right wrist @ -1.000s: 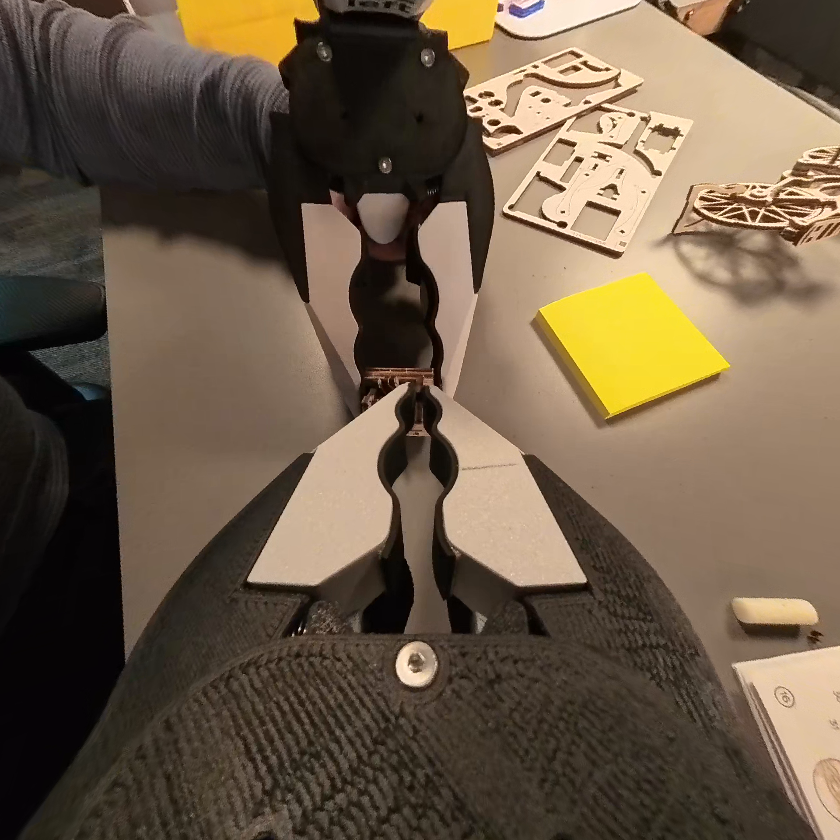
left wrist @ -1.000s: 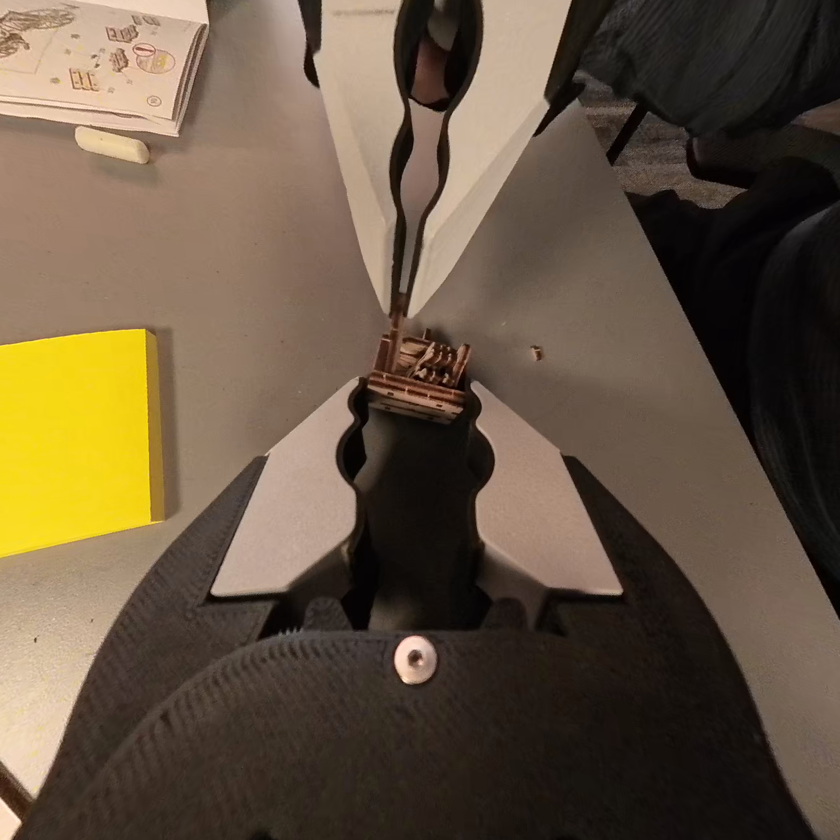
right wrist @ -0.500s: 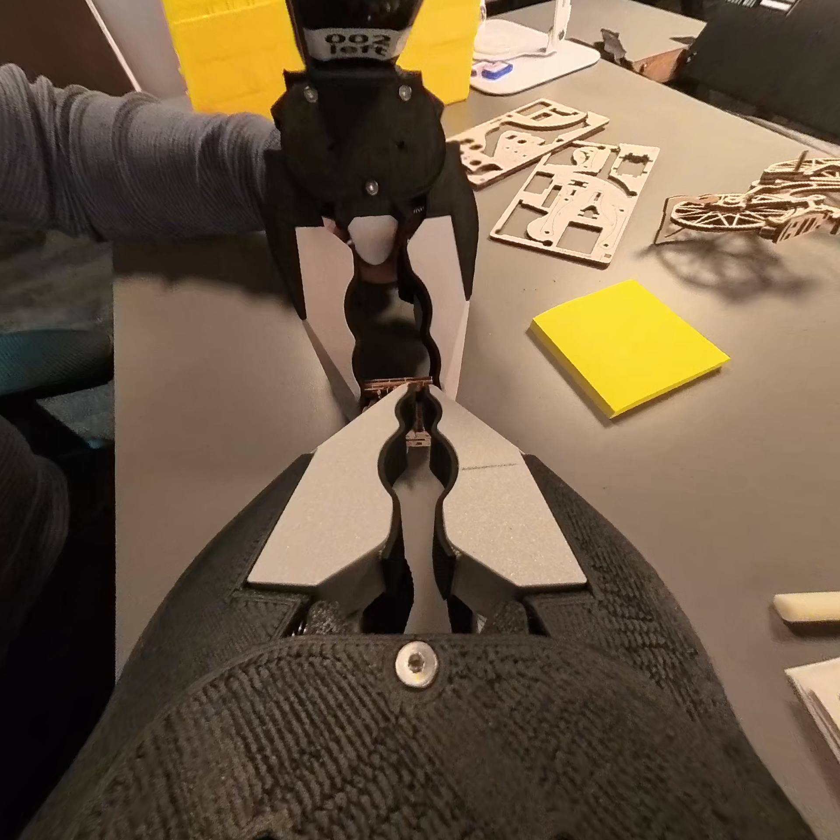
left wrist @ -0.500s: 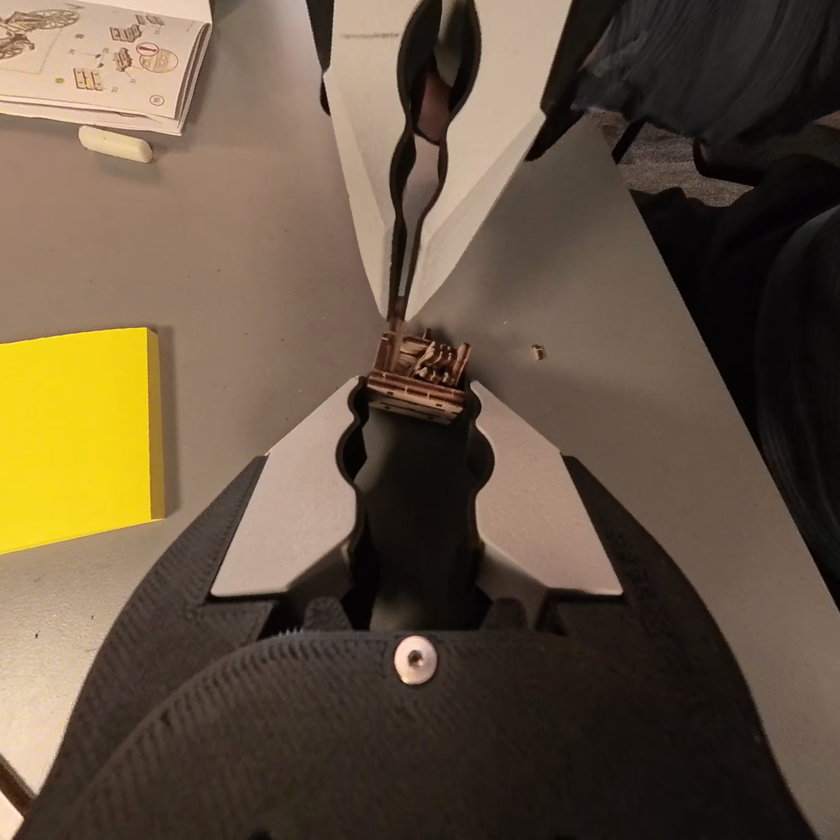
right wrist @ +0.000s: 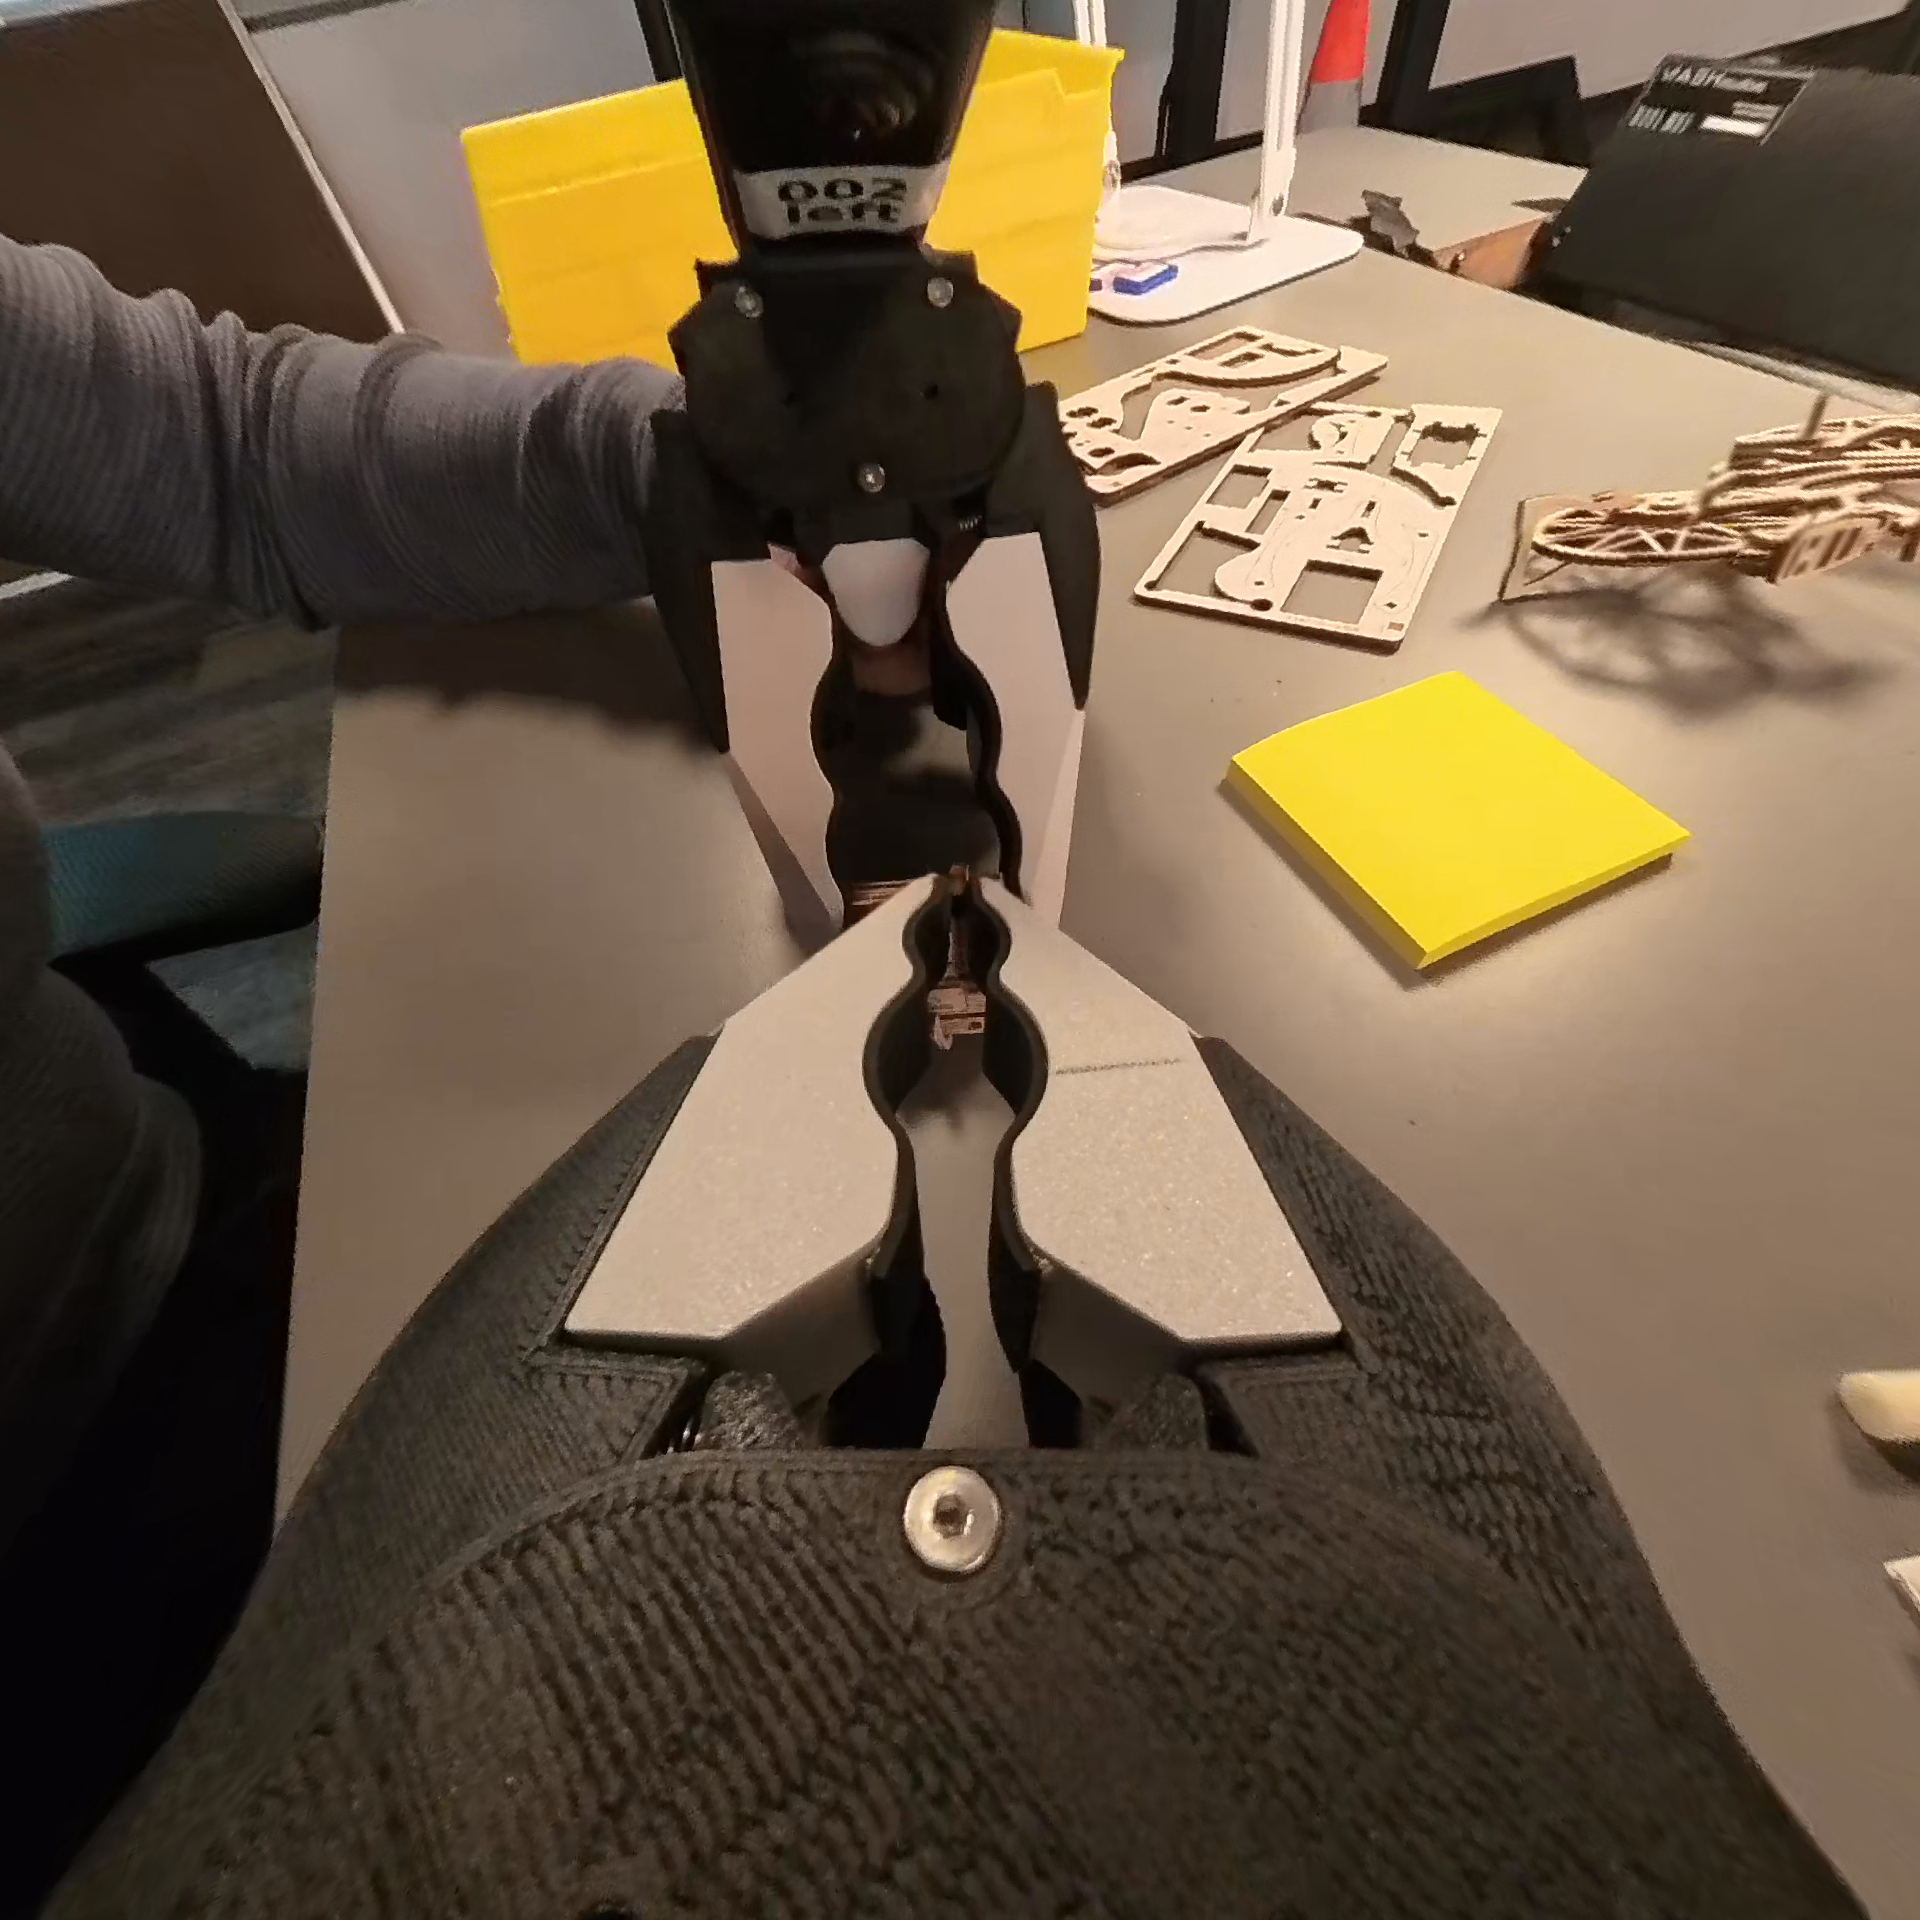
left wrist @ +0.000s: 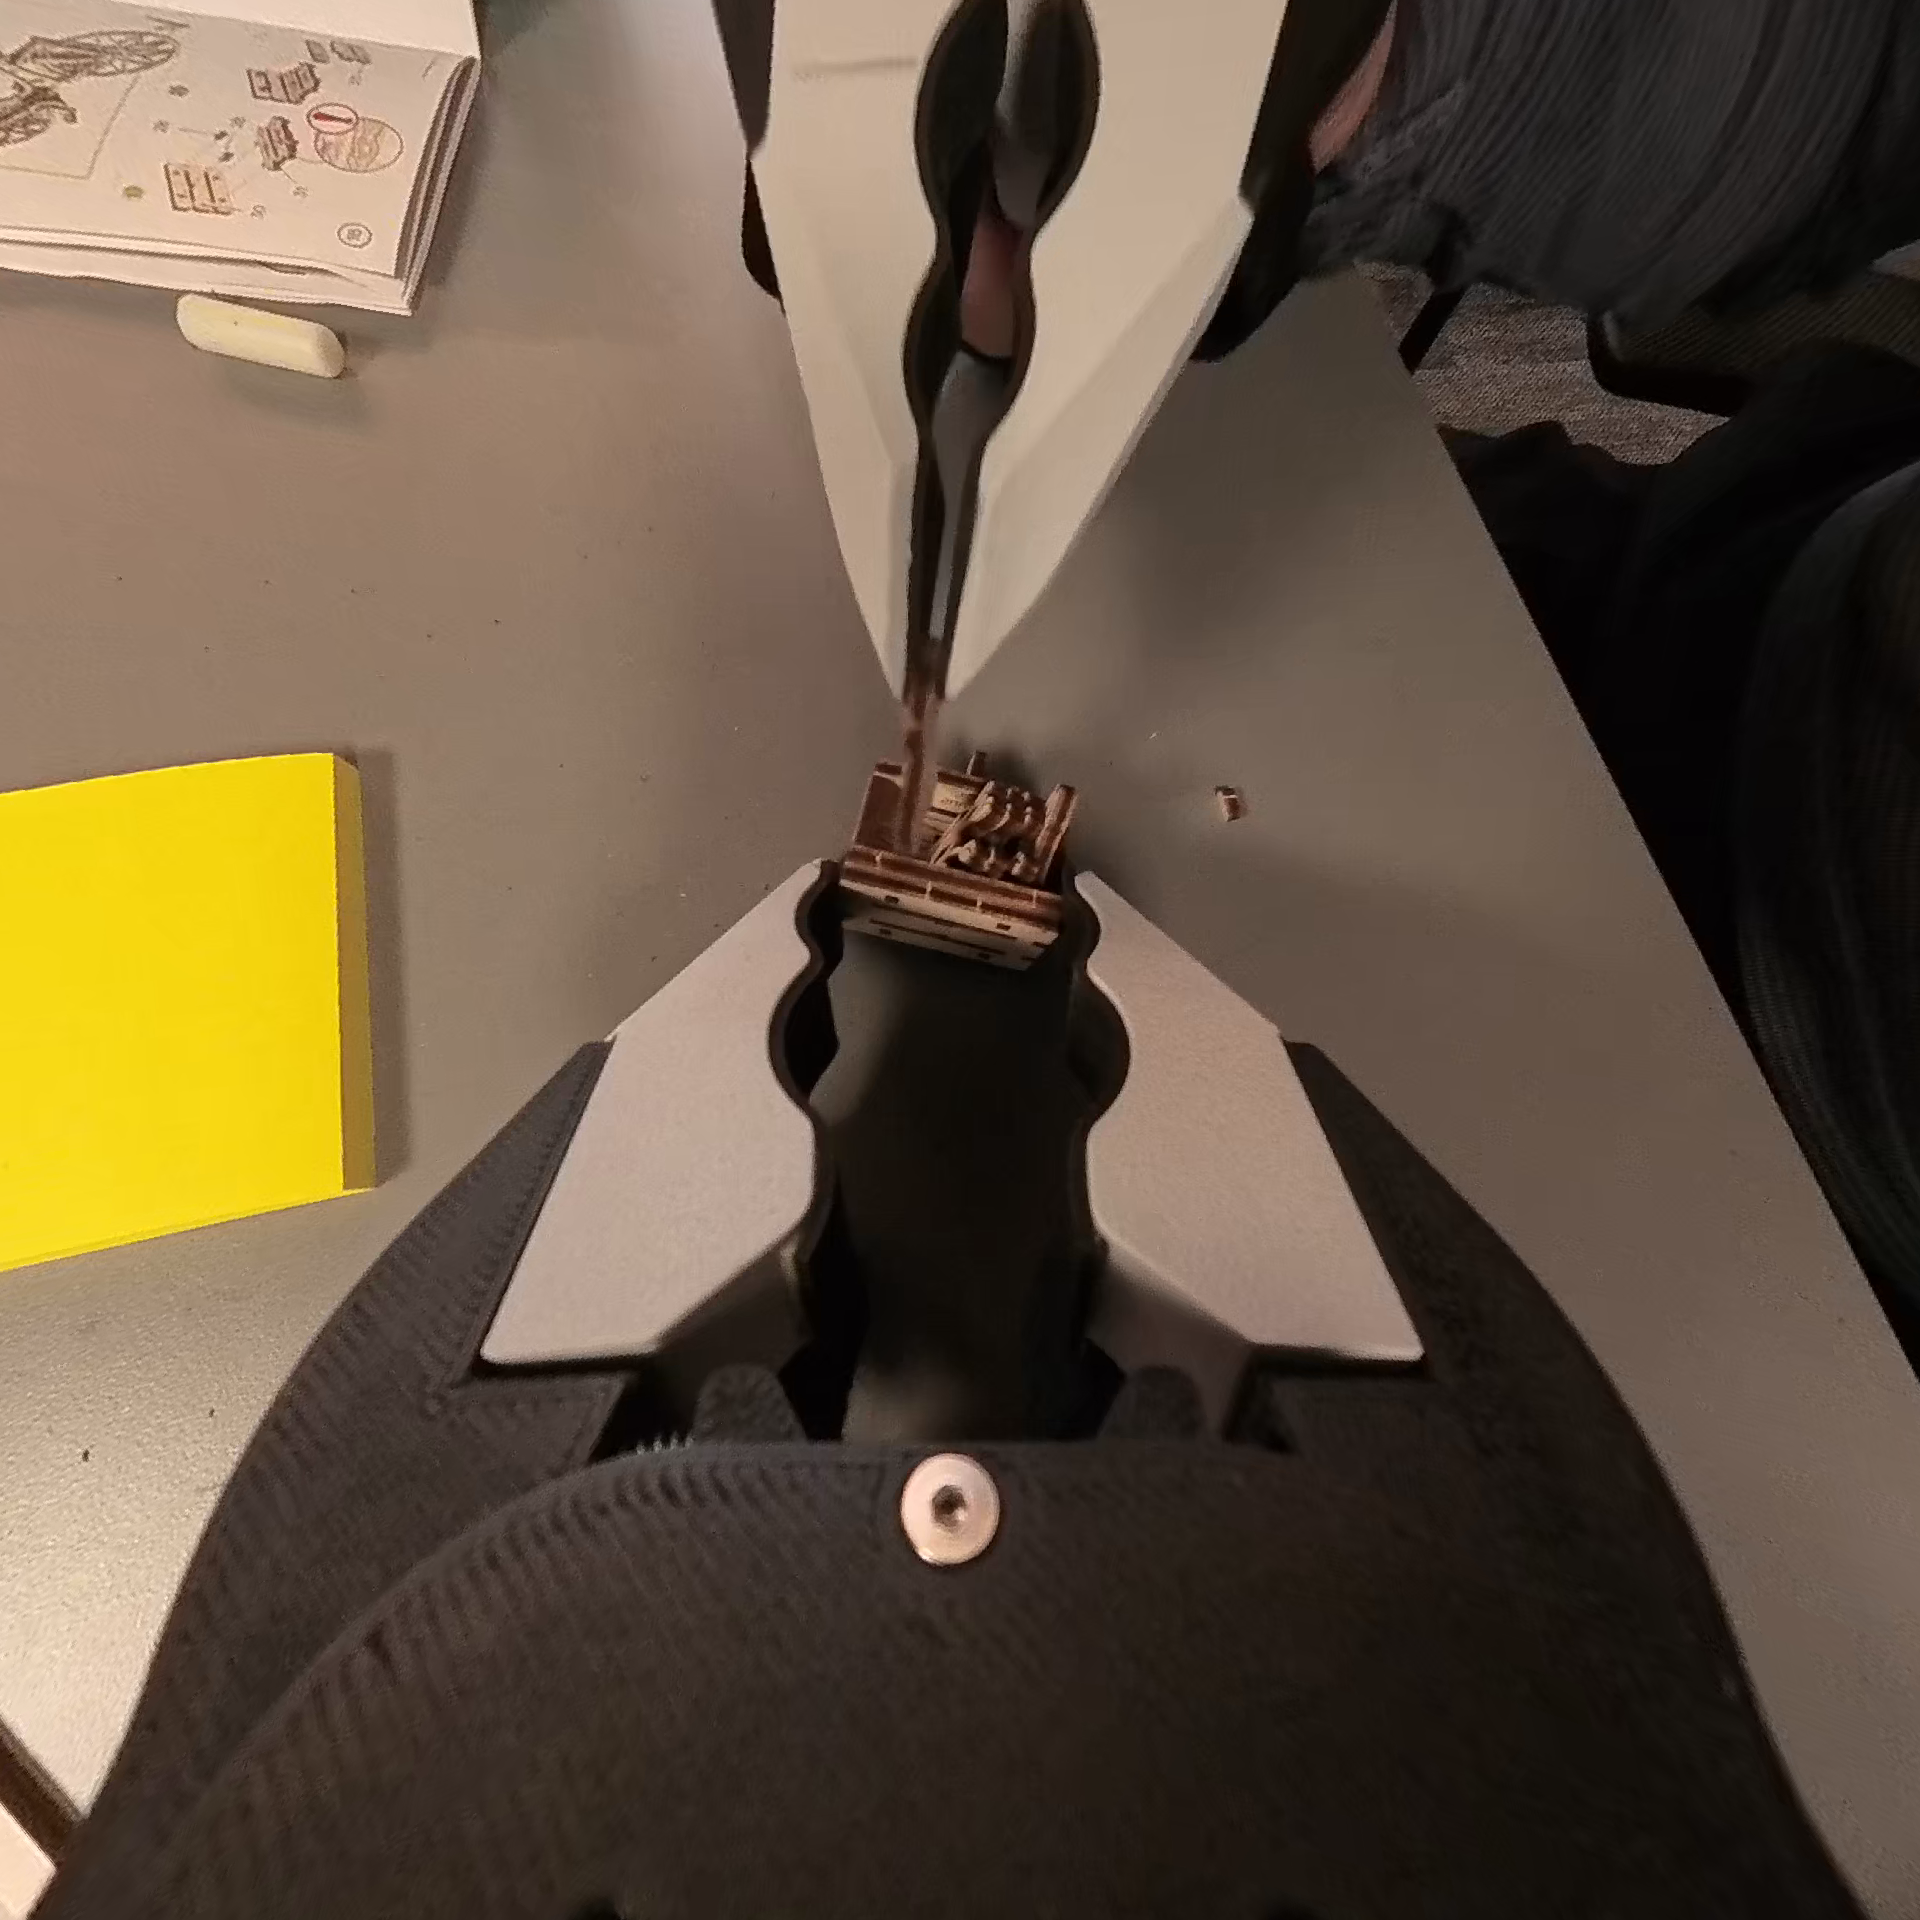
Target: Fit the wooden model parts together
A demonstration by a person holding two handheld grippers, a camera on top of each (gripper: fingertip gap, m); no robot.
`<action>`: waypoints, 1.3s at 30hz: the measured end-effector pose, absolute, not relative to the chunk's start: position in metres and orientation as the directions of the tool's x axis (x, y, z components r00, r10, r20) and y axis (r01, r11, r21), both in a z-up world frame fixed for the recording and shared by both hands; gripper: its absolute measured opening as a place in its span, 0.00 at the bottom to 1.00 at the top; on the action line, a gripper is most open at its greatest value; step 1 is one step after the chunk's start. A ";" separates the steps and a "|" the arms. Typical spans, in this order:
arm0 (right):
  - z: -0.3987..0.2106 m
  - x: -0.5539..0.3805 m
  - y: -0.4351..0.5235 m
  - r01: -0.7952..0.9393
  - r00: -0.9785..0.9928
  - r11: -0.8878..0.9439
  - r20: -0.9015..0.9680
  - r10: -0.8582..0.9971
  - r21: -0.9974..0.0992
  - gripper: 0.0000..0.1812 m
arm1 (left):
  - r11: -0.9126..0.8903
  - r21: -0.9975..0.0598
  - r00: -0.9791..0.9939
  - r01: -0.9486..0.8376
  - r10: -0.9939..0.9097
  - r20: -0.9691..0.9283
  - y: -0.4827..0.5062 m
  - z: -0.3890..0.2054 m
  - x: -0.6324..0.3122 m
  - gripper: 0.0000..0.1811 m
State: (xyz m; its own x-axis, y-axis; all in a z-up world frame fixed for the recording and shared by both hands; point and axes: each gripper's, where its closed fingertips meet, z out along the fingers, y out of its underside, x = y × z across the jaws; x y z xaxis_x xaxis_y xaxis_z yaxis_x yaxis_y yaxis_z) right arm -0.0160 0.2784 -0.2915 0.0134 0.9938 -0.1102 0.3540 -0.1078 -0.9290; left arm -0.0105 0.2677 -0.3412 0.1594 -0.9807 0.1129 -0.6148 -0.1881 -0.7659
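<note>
Left wrist view, nearest first: the left hand-held gripper [left wrist: 951, 894] pinches a small wooden block assembly [left wrist: 961, 868] above the grey worktop [left wrist: 582, 582]. Just beyond it, the right hand-held gripper [left wrist: 925, 681] comes in from the far side, pressed together on a thin wooden strip [left wrist: 920, 764] whose lower end sits in the block's top. I judge the insertion begun but not seated; whether it has reached full depth cannot be told.

Only the right wrist view shows what is left: two cut part sheets [right wrist: 1320, 520] and a built wheeled model [right wrist: 1756, 530] farther off. The left alone shows the instruction booklet [left wrist: 229, 145] and a stray wooden chip [left wrist: 1228, 803].
</note>
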 end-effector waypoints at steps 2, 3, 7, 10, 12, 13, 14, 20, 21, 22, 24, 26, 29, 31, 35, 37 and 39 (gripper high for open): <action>-0.290 -0.018 0.279 0.350 0.008 -0.097 -0.101 0.995 -0.932 0.00 | -0.187 -0.766 0.159 -0.615 -0.981 0.112 0.268 -0.341 -0.011 0.22; -0.290 -0.018 0.279 0.352 0.005 -0.101 -0.106 0.994 -0.931 0.00 | -0.187 -0.766 0.160 -0.615 -0.981 0.111 0.268 -0.341 -0.011 0.22; -0.294 -0.014 0.279 0.370 -0.006 -0.131 -0.143 0.990 -0.920 0.00 | -0.186 -0.766 0.160 -0.615 -0.981 0.110 0.268 -0.341 -0.011 0.22; -0.299 -0.011 0.279 0.403 -0.014 -0.113 -0.130 0.991 -0.908 0.00 | -0.187 -0.766 0.160 -0.615 -0.981 0.111 0.268 -0.341 -0.011 0.22; -0.306 -0.008 0.278 0.447 -0.015 -0.095 -0.114 0.993 -0.890 0.00 | -0.186 -0.766 0.159 -0.615 -0.981 0.111 0.268 -0.341 -0.011 0.22; -0.307 -0.007 0.278 0.457 -0.016 -0.086 -0.105 0.994 -0.885 0.00 | -0.186 -0.766 0.159 -0.615 -0.981 0.111 0.268 -0.341 -0.011 0.22; -0.308 -0.007 0.278 0.460 -0.014 -0.078 -0.095 0.995 -0.885 0.00 | -0.186 -0.766 0.159 -0.615 -0.981 0.111 0.268 -0.341 -0.011 0.22; -0.309 -0.008 0.282 0.495 0.043 -0.032 -0.013 0.999 -0.868 0.00 | -0.185 -0.766 0.159 -0.615 -0.981 0.109 0.268 -0.341 -0.011 0.22; -0.309 -0.008 0.282 0.505 0.049 -0.022 0.003 0.999 -0.863 0.00 | -0.185 -0.766 0.159 -0.615 -0.981 0.109 0.268 -0.341 -0.011 0.22; -0.309 -0.008 0.281 0.517 0.048 -0.007 0.021 0.999 -0.856 0.00 | -0.185 -0.766 0.158 -0.615 -0.981 0.109 0.268 -0.341 -0.011 0.22; -0.310 -0.007 0.279 0.544 0.039 0.013 0.041 0.998 -0.839 0.00 | -0.179 -0.766 0.151 -0.617 -0.983 0.109 0.266 -0.341 -0.010 0.23; -0.310 -0.007 0.278 0.565 0.024 0.024 0.046 0.999 -0.825 0.00 | -0.177 -0.766 0.149 -0.618 -0.983 0.107 0.266 -0.341 -0.010 0.23; -0.310 -0.007 0.277 0.585 -0.001 0.019 0.023 1.000 -0.811 0.00 | -0.177 -0.766 0.149 -0.617 -0.983 0.108 0.266 -0.341 -0.010 0.22; -0.309 -0.008 0.279 0.590 -0.002 0.022 0.026 1.000 -0.807 0.00 | -0.178 -0.766 0.149 -0.617 -0.983 0.108 0.266 -0.341 -0.010 0.22; -0.309 -0.008 0.278 0.600 -0.016 0.046 0.045 0.999 -0.799 0.00 | -0.177 -0.766 0.149 -0.617 -0.983 0.108 0.266 -0.341 -0.010 0.22; -0.309 -0.008 0.278 0.603 -0.028 0.046 0.037 0.999 -0.797 0.00 | -0.178 -0.766 0.148 -0.617 -0.983 0.108 0.266 -0.341 -0.010 0.22; -0.310 -0.008 0.278 0.608 -0.039 0.040 0.021 0.999 -0.793 0.00 | -0.178 -0.766 0.148 -0.617 -0.983 0.109 0.266 -0.341 -0.010 0.22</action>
State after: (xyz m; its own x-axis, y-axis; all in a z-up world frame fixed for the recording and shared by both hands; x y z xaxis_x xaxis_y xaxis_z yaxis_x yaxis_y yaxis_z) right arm -0.0080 0.2775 -0.3098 -0.0391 0.9990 0.0206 0.6076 0.0401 -0.7932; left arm -0.0104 0.2658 -0.3411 0.1484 -0.9829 0.1087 -0.6172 -0.1779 -0.7664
